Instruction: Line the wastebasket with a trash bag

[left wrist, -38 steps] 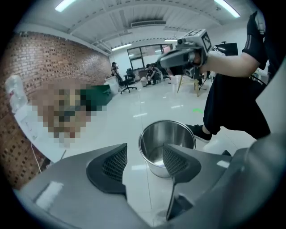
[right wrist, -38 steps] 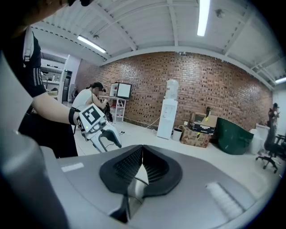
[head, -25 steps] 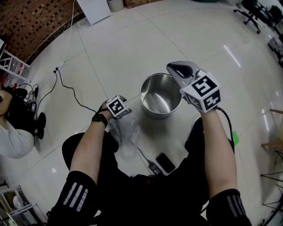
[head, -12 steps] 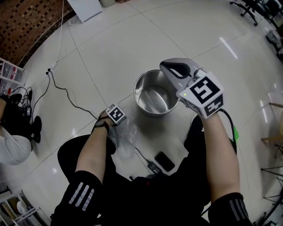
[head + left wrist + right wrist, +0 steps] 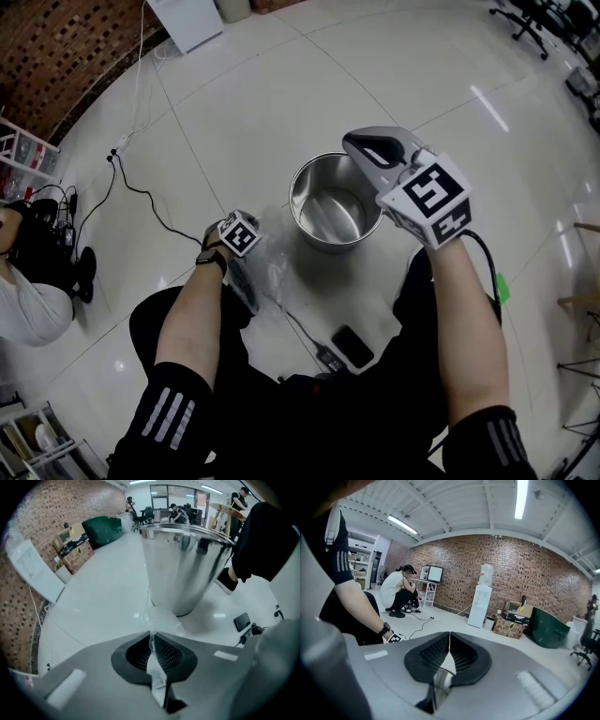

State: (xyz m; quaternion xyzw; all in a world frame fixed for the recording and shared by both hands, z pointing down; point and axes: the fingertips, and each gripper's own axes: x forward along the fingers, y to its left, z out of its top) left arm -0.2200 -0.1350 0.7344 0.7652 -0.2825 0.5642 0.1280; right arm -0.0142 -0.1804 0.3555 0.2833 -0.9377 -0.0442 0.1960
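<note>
Person stands over a steel wastebasket (image 5: 330, 240) on a white tiled floor (image 5: 281, 94), with 1 gripper in each hand.

Left gripper (image 5: 151, 641) is low, near the floor on the wastebasket's left, pointing steeply down. Its 2 jaws have just been closing and now pinch a fold of the clear trash bag (image 5: 273, 269). In the left gripper view the film runs up between the black pads and fans out past the tips.

The rest of the bag lies crumpled on the floor, just beside the wastebasket's left side; can't tell if it touches the wall. No part of the bag is in the wastebasket, which is upright, open and shiny inside.

Right gripper (image 5: 450, 638) is held high, with its tip over the wastebasket's right rim in the head view. Its jaws are pressed together, pads meeting, nothing caught between them. It points out across the room toward a brick wall (image 5: 520, 569).

Black watch (image 5: 210, 258) is on the left wrist.

Dark phone (image 5: 352, 346) lies on the floor near the person's legs, with a thin cable by it. Long black cable (image 5: 141, 190) snakes over the tiles at left. 1 other person (image 5: 399, 592) crouches by the brick wall, well apart from the wastebasket.
</note>
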